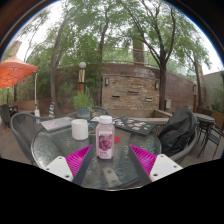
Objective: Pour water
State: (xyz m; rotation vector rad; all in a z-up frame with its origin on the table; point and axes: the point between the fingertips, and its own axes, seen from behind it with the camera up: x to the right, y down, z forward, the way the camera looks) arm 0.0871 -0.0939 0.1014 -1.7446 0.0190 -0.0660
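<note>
Bottle (104, 137) stands between the open fingers (80, 157).

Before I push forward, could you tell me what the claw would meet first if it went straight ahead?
Probably the bottle, standing on the glass table just ahead of the open claw. The white cup sits left of that line.

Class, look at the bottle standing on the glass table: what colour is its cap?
Pink. The bottle stands between the open gripper fingers; gripper view.

glass table (60, 150), orange umbrella (14, 72), backpack (178, 132)
</note>
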